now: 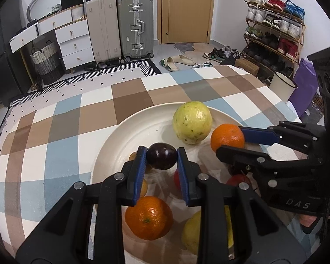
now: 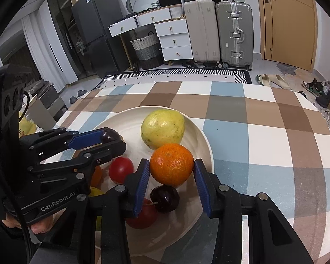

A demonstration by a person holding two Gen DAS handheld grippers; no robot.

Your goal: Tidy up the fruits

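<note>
two hand-held grippers over plate [image 1: 112, 136]: left [image 1: 161, 156] clamps plum [image 1: 161, 159]; right [image 2: 171, 171] open, straddling orange [image 2: 171, 165].

A checked cloth [image 2: 264, 132] of brown, blue and white squares is covering the desk. Two tall suitcases [image 2: 217, 30] are standing side by side against the far wall, next to a white drawer unit [image 2: 173, 39] and a woven basket [image 2: 146, 48]. A shoe rack [image 1: 275, 30] is lining the wall beside the wooden door [image 1: 184, 8], with slippers [image 1: 178, 61] lying on the floor.
</note>
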